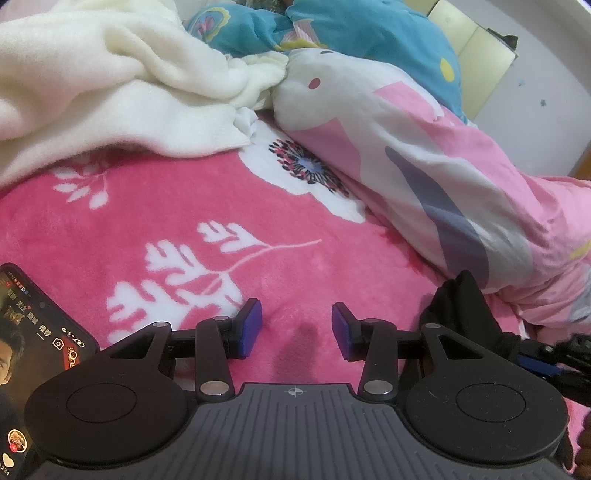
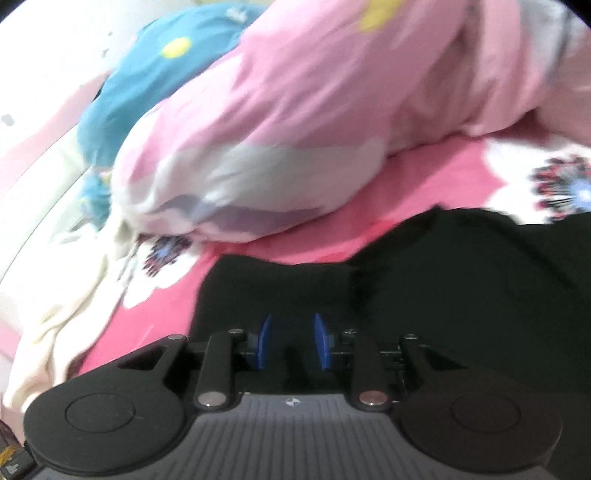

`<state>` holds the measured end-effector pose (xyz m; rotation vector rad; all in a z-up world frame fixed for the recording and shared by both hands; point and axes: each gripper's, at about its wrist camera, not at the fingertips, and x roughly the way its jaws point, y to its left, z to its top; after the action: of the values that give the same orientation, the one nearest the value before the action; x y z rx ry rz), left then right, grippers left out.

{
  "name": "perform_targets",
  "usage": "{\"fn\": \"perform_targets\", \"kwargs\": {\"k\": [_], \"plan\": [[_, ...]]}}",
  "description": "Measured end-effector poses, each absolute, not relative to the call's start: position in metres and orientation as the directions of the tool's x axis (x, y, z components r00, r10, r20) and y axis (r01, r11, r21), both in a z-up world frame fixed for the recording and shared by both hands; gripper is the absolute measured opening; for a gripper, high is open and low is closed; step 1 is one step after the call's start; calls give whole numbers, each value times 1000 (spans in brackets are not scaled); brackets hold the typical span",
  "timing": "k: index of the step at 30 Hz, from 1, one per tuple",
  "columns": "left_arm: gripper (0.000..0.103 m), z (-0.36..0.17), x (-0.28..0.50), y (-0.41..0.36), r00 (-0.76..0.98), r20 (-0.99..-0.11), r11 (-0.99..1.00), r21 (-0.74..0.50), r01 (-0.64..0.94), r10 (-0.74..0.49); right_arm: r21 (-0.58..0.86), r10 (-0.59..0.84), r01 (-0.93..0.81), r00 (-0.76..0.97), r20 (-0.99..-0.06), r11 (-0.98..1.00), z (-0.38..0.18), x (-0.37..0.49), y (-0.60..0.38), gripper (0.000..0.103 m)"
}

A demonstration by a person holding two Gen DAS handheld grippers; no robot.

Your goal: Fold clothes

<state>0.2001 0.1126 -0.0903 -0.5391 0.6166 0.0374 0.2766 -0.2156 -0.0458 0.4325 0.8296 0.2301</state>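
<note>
A black garment lies on the pink floral blanket, filling the lower right of the right wrist view. My right gripper sits low over its near edge. Its blue pads stand a little apart with only black cloth showing in the gap, and I cannot tell if they pinch it. In the left wrist view a bunched peak of the black garment rises at the right, beside the right gripper. My left gripper hovers open over the bare pink blanket, with nothing between its fingers.
A lit phone lies at the lower left by my left gripper. A rolled pink and grey quilt runs along the right, with blue bedding behind it. A cream fleece blanket is heaped at the back left.
</note>
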Motion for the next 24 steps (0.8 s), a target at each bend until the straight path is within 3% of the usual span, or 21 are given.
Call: {"fn": "perform_targets", "kwargs": {"k": [5,9,11,18,24], "plan": [[42,-90,200,114,820,-558,860,-475,-188,-129,412,208,141,692,-691,900,-69,312,-246,30],[42,-90,199,114,819,-559,857,-480,-189,-132,588,327,170,695,-640,791,-60,302,-277,32],[42,-90,199,114,818,-559,856,-481,-189,-133,636,413,144,649,-639,758,-57,291,-277,39],[42,-90,198,115,819,-558,855,-484,-189,-134,677,540,216,456,-707,704,-85,261,-259,41],[42,-90,199,115,819,-557,852,-488,-189,-137,717,574,258,453,-682,648,-98,262,-254,41]]}}
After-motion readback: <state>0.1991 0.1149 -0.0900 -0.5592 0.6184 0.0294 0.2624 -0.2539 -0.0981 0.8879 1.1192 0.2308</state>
